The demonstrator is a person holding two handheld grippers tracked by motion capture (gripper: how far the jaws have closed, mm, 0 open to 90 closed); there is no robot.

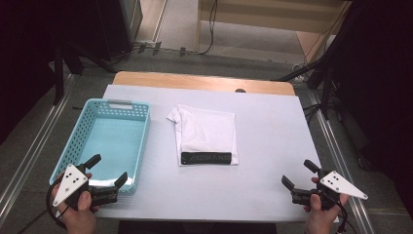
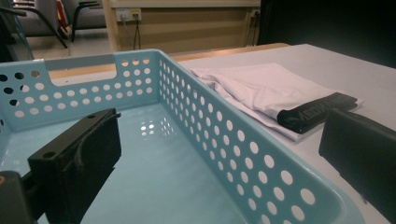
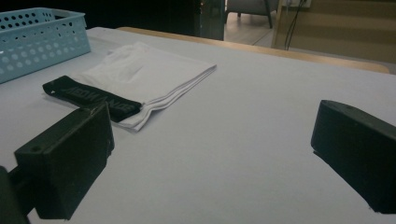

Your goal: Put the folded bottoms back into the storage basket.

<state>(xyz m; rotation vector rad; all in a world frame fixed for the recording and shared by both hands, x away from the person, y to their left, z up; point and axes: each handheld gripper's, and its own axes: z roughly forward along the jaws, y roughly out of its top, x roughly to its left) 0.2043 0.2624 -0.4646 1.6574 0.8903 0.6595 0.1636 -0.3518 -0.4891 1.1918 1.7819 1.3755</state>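
A folded white garment [image 1: 207, 131] with a black lettered waistband [image 1: 206, 158] lies flat in the middle of the table; it also appears as the garment [image 2: 266, 88] and the garment [image 3: 144, 74] in the gripper views. A light blue perforated basket [image 1: 83, 127] stands empty at the left. My left gripper [image 1: 108, 171] hovers open at the basket's near right corner, its jaws straddling the basket wall [image 2: 224, 135]. My right gripper [image 1: 299, 174] is open over bare table at the near right, well apart from the garment.
The table has a white top [image 1: 272, 131] with a wooden strip [image 1: 204, 80] along its far edge. Stands and cables sit on the floor beyond. Bare table lies between the garment and the right gripper.
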